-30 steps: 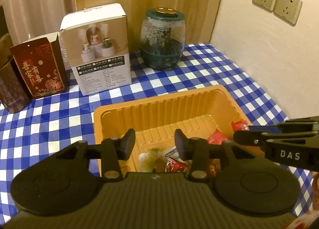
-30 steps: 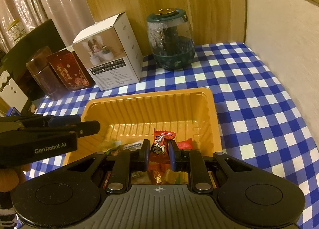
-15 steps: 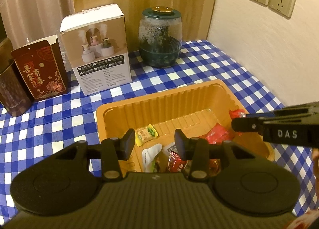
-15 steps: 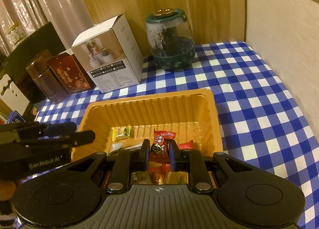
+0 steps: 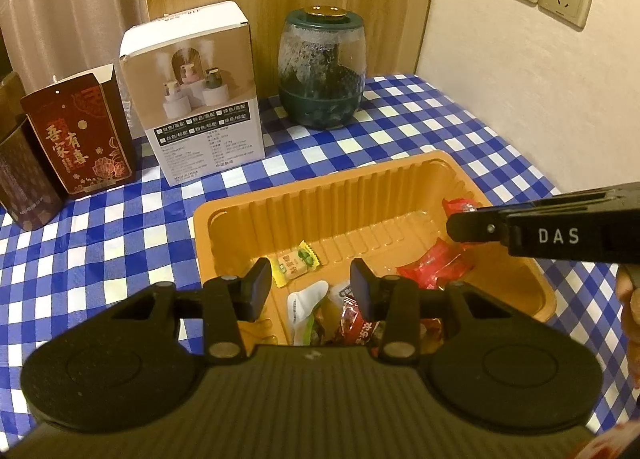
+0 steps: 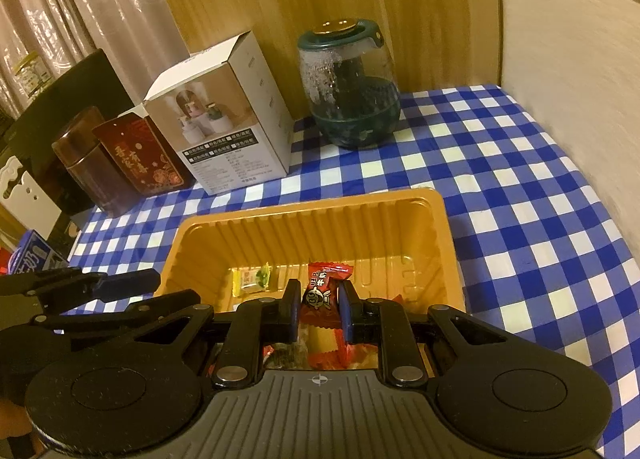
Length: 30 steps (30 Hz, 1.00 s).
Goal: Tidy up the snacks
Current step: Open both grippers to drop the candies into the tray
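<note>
Partly hidden behind my own tools, the near end of the orange tray [image 5: 400, 183] is hard to read: in both wrist views the gripper bodies cut off the heap of wrappers lying there, so I cannot count them or name most of them. At the right edge of the left wrist view a bit of my hand [image 5: 628, 299] shows, cut off by the frame.

My right gripper [image 6: 319, 307] is clamped on a red candy [image 6: 322, 291]; the two pads press its wrapper from either side, and its twisted top stands up above them. It hangs over the near part of the tray. From the left wrist view I see this same gripper only side-on as a dark bar marked DAS, reaching in over the tray's right side, with a red wrapper end peeking behind its tip.

My left gripper [image 5: 306, 287] stands partly apart with nothing between its pads. It hovers over the tray's near left end; whether it touches the rim I cannot tell.

Between and beyond its fingers lie a yellow candy [image 5: 296, 263] on the tray floor, a white packet [image 5: 306, 299] nearer me, and red wrappers [image 5: 436, 265] toward the right.

Behind the tray on the blue checked cloth [image 6: 500, 187] stand a white box [image 5: 200, 99], a green-lidded jar [image 5: 322, 71], a dark red carton [image 5: 80, 139] and a brown canister [image 6: 84, 167], partly cut off in the left view.
</note>
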### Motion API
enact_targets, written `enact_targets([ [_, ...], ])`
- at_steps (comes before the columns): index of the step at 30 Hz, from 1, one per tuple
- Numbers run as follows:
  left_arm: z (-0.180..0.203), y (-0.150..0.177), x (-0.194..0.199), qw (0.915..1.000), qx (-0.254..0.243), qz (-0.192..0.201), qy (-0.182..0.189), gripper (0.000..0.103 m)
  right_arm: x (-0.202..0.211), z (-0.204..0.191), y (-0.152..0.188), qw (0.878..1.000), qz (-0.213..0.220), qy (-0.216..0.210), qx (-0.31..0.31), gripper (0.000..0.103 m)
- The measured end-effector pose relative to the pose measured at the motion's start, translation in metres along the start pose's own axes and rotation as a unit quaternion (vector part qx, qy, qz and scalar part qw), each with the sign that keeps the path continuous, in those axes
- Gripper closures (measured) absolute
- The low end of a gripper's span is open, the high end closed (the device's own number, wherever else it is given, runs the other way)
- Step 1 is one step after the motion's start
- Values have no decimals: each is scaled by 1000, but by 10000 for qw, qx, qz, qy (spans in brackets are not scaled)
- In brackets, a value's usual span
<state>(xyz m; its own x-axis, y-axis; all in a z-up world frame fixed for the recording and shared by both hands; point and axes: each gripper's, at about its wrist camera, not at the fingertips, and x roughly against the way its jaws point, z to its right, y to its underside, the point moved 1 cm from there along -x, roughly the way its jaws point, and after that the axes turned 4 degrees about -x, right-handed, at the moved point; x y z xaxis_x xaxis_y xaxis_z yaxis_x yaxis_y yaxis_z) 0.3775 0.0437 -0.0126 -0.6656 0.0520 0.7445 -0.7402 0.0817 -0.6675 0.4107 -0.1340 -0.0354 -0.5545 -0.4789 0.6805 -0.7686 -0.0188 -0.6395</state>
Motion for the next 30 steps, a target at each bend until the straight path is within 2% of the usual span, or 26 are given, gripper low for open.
enact_targets([
  [12, -1, 1, -4, 10000, 17, -9, 21, 64, -10, 1, -1, 10000, 9, -6, -32, 83],
  [16, -2, 2, -4, 10000, 8, -12, 45, 64, -11, 4, -1, 9997, 117, -189, -114, 82],
  [17, -2, 3, -4, 10000, 0, -15, 45, 64, -11, 6, -1, 9993, 134, -255, -235, 76],
  [18, -3, 4, -4, 10000, -2, -19, 44, 64, -11, 10, -2, 9987, 169, -264, -398, 55],
  [19, -3, 4, -4, 10000, 1, -21, 43, 64, -10, 13, -2, 9981, 221, -276, -511, 45],
  [20, -3, 5, -4, 10000, 2, -20, 42, 64, -8, 16, -1, 9974, 289, -307, -583, 38],
  [30, -1, 4, -2, 10000, -10, 4, -11, 61, -3, 26, -1, 9979, 227, -141, -593, 38],
])
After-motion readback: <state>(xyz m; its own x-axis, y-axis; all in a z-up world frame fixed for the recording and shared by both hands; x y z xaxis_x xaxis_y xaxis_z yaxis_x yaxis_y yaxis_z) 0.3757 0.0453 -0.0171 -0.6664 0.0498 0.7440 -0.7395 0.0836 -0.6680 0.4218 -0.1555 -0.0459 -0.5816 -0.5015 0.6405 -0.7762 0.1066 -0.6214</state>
